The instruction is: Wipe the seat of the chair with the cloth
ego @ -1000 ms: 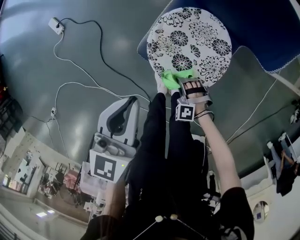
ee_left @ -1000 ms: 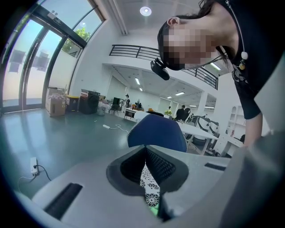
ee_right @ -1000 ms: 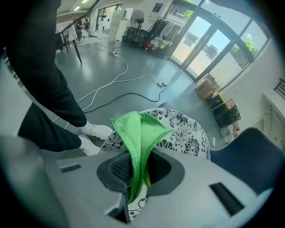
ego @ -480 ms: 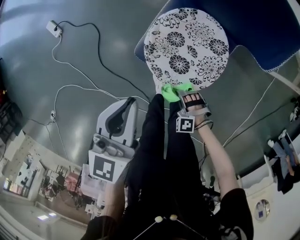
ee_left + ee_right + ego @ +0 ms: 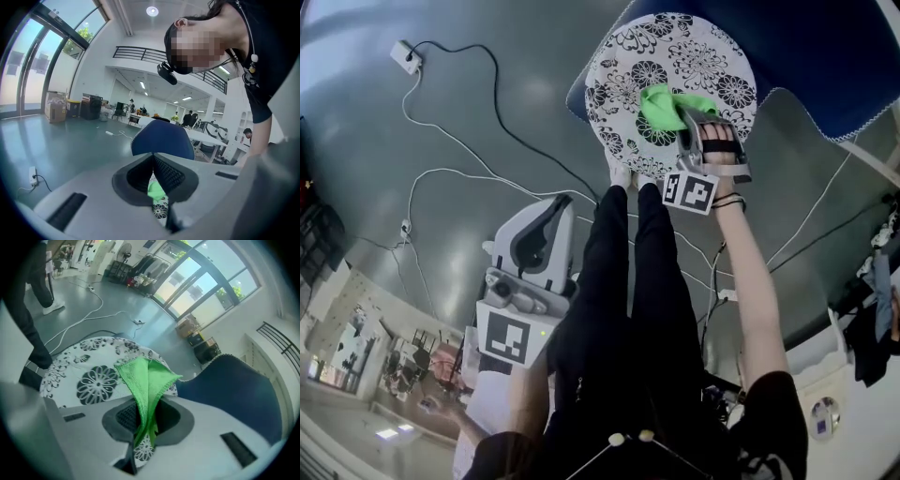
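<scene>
The chair's round seat (image 5: 670,56), white with black flowers, lies at the top of the head view, its blue backrest (image 5: 825,56) behind it. My right gripper (image 5: 686,122) is shut on the green cloth (image 5: 667,105), which rests on the middle of the seat. In the right gripper view the cloth (image 5: 147,378) fans out from between the jaws over the seat (image 5: 91,378). My left gripper (image 5: 536,246) hangs low beside the person's leg, off the seat, jaws together and nothing in them. In its own view the left gripper (image 5: 153,159) points toward the backrest (image 5: 164,140).
The person's legs (image 5: 628,272) in black trousers stand against the seat's near edge. A power strip (image 5: 409,54) and long white and black cables (image 5: 459,173) trail over the grey floor to the left. More cable (image 5: 811,225) runs on the right.
My right gripper has carried the cloth from the seat's near edge up to the seat's middle. The left gripper has stayed where it was.
</scene>
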{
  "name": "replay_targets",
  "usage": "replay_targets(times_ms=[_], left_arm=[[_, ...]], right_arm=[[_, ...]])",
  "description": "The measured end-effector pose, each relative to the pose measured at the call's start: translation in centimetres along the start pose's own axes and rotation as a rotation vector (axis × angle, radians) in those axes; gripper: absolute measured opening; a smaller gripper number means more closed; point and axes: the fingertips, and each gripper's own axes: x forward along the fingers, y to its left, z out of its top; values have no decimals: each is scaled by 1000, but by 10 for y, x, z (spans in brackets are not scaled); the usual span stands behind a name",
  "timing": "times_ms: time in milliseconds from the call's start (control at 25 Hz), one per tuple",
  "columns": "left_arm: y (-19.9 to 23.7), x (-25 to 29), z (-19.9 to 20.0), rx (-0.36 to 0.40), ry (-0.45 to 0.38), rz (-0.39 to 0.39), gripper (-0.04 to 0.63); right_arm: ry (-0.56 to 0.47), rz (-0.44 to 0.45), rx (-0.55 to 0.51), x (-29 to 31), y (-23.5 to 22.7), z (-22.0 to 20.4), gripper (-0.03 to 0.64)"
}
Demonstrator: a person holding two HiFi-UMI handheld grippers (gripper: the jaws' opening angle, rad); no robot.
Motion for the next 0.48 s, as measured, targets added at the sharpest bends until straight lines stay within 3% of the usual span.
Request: replay_targets(times_ms=[240,480], left_arm=[[-4,3,-2,-6,1,1,8],[-3,6,-4,-10,3,6,8]], right_arm=[[81,-101,-19,41,-74,-49,54],[132,-75,-58,80,-98,-81,54]])
